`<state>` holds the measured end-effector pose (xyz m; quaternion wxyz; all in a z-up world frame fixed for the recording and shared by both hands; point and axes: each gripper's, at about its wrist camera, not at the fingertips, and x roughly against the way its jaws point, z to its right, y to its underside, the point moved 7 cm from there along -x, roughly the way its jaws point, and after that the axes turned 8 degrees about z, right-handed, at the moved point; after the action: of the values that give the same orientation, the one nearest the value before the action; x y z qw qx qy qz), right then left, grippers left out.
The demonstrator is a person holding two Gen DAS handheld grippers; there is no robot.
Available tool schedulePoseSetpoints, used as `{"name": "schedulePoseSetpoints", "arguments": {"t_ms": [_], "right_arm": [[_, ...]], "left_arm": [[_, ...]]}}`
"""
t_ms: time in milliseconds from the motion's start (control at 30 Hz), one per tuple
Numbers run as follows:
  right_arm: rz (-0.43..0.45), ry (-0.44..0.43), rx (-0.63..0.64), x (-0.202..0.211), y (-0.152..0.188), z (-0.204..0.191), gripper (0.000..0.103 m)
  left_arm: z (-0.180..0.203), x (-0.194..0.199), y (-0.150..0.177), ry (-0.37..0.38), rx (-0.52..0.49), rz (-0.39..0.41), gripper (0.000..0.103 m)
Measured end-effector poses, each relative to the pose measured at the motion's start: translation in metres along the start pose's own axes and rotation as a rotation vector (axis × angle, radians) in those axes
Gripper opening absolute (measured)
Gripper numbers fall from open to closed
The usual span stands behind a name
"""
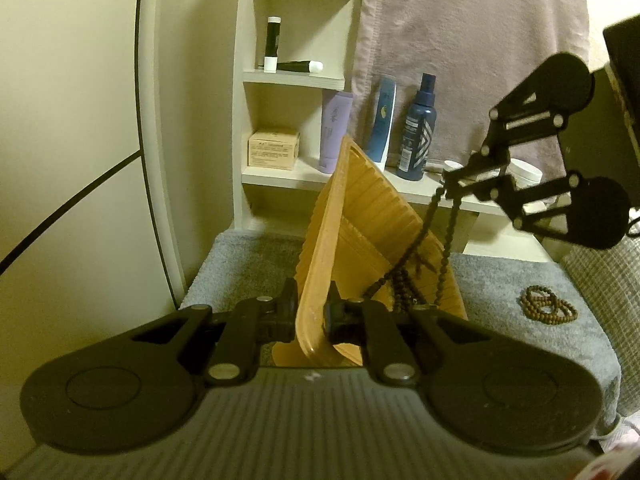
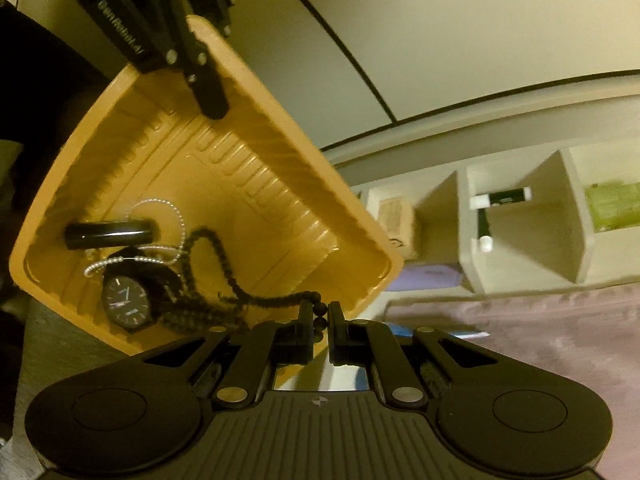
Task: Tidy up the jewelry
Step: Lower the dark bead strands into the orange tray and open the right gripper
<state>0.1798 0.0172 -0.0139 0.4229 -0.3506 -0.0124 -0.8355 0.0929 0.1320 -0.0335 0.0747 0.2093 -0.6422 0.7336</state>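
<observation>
Left gripper clamps the rim of the tilted ribbed orange plastic tray; right gripper pinches the dark beaded necklace, strand hanging into the tray directly below.

1. A pale cream wall is seen on the left, crossed by a thin dark curved line.
2. A white shelf unit is set against the wall, with tubes, a small cardboard box and bottles kept on it.
3. A mauve cloth is hung beside and behind the shelves.
4. A grey towel is spread over the surface below.
5. The room is lit dimly, in a yellowish tone.
</observation>
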Motion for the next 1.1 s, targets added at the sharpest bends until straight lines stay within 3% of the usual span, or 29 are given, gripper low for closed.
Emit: {"name": "schedulePoseSetpoints", "arguments": {"t_ms": [267,600,767,900,1000,1100], "right_arm": [[-0.002,-0.020,-0.030,-0.006,0.003,-0.004,0.007],[0.035,0.058,-0.120,0.005,0.005,0.008,0.007],[0.092,0.223,-0.309,0.036,0.005,0.036,0.007],[0.148,0.375,-0.594,0.072,0.019,0.052,0.007],[0.175,0.468,-0.793,0.095,0.037,0.047,0.007],[0.182,0.519,-0.910,0.109,0.053,0.025,0.008]], "left_arm": [[-0.001,0.000,0.000,-0.001,0.004,-0.001,0.011],[-0.003,-0.002,0.000,-0.001,0.011,-0.003,0.011],[-0.003,-0.002,0.000,0.000,0.011,-0.002,0.011],[-0.003,-0.002,0.001,-0.001,0.012,-0.002,0.011],[-0.002,-0.001,0.001,-0.001,0.012,0.000,0.011],[-0.003,-0.001,0.000,-0.001,0.010,0.000,0.011]]}}
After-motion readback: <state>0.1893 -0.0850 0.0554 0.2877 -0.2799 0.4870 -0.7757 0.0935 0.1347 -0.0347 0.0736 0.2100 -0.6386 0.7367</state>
